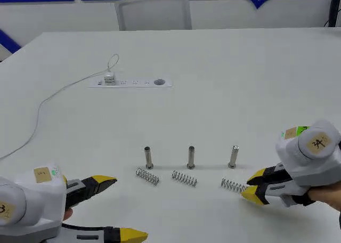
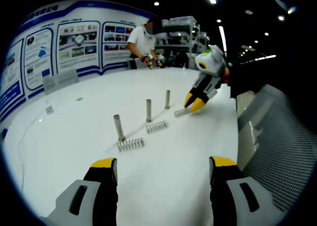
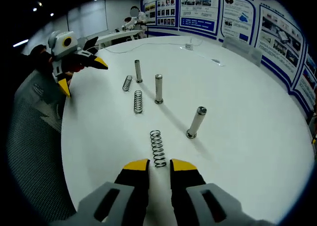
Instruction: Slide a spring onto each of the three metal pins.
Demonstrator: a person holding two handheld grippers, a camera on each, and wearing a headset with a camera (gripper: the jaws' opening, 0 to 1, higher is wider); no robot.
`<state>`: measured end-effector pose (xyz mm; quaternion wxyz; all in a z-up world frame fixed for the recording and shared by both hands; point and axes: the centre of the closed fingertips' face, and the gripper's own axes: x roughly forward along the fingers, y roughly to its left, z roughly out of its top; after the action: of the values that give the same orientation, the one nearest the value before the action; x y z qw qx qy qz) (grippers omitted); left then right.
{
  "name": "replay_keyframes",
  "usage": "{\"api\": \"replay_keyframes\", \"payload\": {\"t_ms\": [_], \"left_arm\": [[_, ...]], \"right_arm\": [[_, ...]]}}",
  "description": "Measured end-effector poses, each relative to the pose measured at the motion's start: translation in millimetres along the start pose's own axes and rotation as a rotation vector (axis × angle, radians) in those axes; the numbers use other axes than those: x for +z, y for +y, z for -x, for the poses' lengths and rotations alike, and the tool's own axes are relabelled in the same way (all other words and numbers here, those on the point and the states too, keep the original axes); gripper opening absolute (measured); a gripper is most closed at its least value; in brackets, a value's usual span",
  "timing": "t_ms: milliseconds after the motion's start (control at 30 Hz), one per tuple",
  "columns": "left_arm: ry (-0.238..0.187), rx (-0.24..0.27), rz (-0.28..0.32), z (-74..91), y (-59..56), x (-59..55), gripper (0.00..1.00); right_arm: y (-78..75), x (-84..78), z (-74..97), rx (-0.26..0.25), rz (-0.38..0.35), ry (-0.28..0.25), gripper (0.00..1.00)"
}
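- White surface (image 1: 224, 62), head view: three bare pins stand upright in a row, the left pin (image 1: 148, 158), middle pin (image 1: 191, 157) and right pin (image 1: 234, 156). One spring lies before each. The right hand-held gripper (image 1: 249, 186) is at the outer end of the right spring (image 1: 233, 185).
- Left gripper view: the left hand-held gripper (image 2: 163, 162) is spread wide and holds nothing, well short of the left spring (image 2: 131, 144).
- Right gripper view: the jaws stand at a narrow gap with the right spring's end at their mouth; contact is unclear. Judgement: this is a light, springy wire coil, apt to roll or flick. Pinch it gently across mid-coil, leaving one end free for the pin.
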<state>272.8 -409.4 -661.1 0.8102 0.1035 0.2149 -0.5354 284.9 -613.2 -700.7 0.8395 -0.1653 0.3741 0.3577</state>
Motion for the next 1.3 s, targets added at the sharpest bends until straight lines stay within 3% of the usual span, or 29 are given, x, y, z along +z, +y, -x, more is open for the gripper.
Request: {"api": "replay_keyframes", "payload": {"t_ms": [300, 333, 533, 900, 1300], "left_arm": [[-0.005, 0.008, 0.009, 1.2, 2.0, -0.1, 0.76], [-0.004, 0.008, 0.01, 1.2, 2.0, -0.2, 0.76], [0.005, 0.0, 0.006, 0.2, 0.0, -1.7, 0.76], [-0.004, -0.002, 0.007, 0.2, -1.0, 0.2, 0.76], [-0.014, -0.006, 0.01, 0.2, -1.7, 2.3, 0.76]], "right_arm": [[0.6, -6.4, -5.4, 0.03, 0.017, -0.018, 0.15], [-0.4, -1.0, -5.9, 0.026, 0.021, -0.05, 0.14], [1.6, -4.0, -4.6, 0.027, 0.018, -0.037, 0.12], [-2.1, 17.6, 15.5, 0.0, 0.038, -0.059, 0.12], [-1.6, 30.9, 21.9, -0.002, 0.025, -0.04, 0.12]]}}
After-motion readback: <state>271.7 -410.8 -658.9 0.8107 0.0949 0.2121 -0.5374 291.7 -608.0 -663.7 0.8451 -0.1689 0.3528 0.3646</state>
